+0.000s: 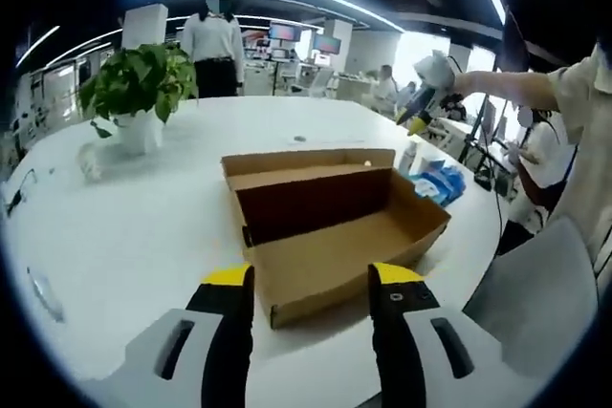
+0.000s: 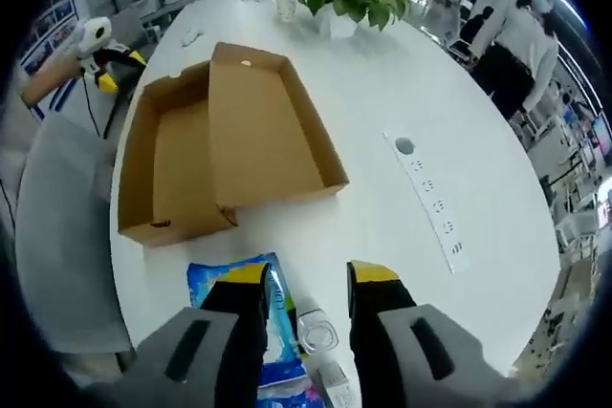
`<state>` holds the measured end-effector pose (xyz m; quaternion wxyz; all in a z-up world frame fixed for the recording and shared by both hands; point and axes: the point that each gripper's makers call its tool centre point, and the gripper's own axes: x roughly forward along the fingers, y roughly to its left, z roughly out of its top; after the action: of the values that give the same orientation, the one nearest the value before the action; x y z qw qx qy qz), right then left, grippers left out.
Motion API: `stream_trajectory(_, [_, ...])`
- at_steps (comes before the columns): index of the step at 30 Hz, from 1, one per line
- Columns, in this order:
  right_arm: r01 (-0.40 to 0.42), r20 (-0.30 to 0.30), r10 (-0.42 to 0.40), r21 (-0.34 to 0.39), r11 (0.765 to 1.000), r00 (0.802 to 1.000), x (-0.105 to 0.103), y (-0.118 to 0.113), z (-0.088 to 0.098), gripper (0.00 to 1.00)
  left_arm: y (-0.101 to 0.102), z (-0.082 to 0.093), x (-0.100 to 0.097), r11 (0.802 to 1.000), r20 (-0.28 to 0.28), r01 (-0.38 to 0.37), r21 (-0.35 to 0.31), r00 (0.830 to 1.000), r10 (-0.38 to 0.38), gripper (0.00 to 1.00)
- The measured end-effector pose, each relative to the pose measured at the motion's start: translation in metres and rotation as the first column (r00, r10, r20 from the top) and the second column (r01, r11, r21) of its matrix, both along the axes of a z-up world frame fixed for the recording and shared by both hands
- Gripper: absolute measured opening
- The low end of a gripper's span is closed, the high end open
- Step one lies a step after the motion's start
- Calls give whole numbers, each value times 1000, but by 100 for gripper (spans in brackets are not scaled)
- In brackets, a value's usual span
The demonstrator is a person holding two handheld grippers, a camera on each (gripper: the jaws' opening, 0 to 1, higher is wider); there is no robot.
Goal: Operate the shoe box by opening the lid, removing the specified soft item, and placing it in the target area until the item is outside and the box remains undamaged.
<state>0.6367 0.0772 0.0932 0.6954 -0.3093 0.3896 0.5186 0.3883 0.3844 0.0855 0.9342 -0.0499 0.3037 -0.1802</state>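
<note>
The shoe box point(image 1: 330, 226) lies on the white table point(image 1: 143, 226) with its lid point(image 1: 306, 167) folded fully back, so that the brown interior is exposed and holds nothing visible. In the left gripper view, the left gripper point(image 1: 311, 279) hangs just in front of the box's near wall, its two yellow-tipped jaws spread apart and gripping nothing. The right gripper point(image 1: 428, 93) appears beyond the box's far right corner, raised above the table in a person's outstretched hand; from this view its jaw state cannot be told.

In the right gripper view, the right gripper point(image 2: 306, 279) looks down on the table, jaws spread and not closed on anything. The soft item, a blue-and-white soft pack point(image 2: 253, 317), lies on the table just beside the box point(image 2: 220, 140), outside it and partly under the gripper's jaws; whether a jaw touches it cannot be told. A small clear bottle point(image 2: 317, 336) lies next to the pack. The left gripper point(image 2: 100, 45) shows beyond the box's far side.

A potted plant point(image 1: 139, 88) stands on the table well beyond the box. A power strip point(image 2: 432, 203) is set in the table surface, apart from the box. A standing person point(image 1: 212, 45) is beyond the table.
</note>
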Motion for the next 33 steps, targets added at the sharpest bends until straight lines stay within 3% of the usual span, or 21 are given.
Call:
stream_trajectory(5, [78,-18,-78,29,996,997,3,13,-9,28,6,-16,1,999,-48,-29,26,998,30,38])
stream_trajectory(11, [213,-54,-210,73,974,976,11,28,-19,25,11,-28,4,997,-105,-75,17,992,76,31])
stream_trajectory(18, [304,-33,-302,85,949,953,20,43,-33,22,18,-38,10,989,-170,-150,14,974,150,17])
stream_trajectory(22, [376,-71,-370,105,921,926,23,52,-41,21,19,-39,13,983,-184,-183,-4,966,179,10])
stream_trajectory(27, [476,-145,-458,129,870,877,27,59,-50,21,23,-39,13,977,-194,-213,-4,959,208,5])
stream_trajectory(29, [524,-192,-497,131,842,846,27,63,-54,21,25,-39,14,973,-193,-229,-1,955,225,3])
stream_trajectory(31, [546,-190,-520,121,829,833,33,62,-61,21,24,-40,13,972,-197,-233,-12,954,227,3])
stream_trajectory(33, [585,-220,-554,110,804,803,36,62,-67,21,24,-41,12,972,-198,-233,-11,954,227,3])
